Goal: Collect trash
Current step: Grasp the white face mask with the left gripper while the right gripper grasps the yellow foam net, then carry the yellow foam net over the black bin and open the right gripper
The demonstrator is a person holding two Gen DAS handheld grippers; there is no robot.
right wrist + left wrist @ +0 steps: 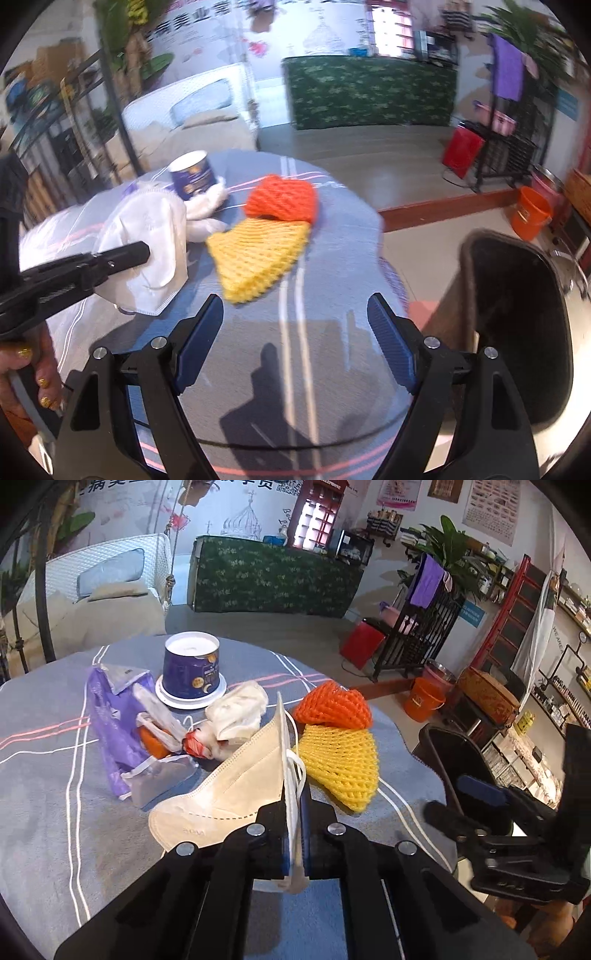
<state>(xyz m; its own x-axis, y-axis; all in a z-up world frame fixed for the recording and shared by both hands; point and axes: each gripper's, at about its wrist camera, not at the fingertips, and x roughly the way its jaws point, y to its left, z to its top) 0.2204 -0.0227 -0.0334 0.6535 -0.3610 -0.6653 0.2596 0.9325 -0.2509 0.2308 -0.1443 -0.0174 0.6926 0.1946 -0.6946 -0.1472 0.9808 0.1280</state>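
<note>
My left gripper is shut on a beige face mask, pinched at its edge and ear loops just above the table. The mask also shows white in the right wrist view, held by the left gripper. My right gripper is open and empty over the table's near edge; it also shows in the left wrist view. A yellow foam fruit net and an orange foam net lie ahead. A black trash bin stands at the table's right.
On the grey striped tablecloth lie a purple plastic bag, crumpled white wrappers and a dark blue tub on its white lid. An orange bucket and a red bin stand on the floor.
</note>
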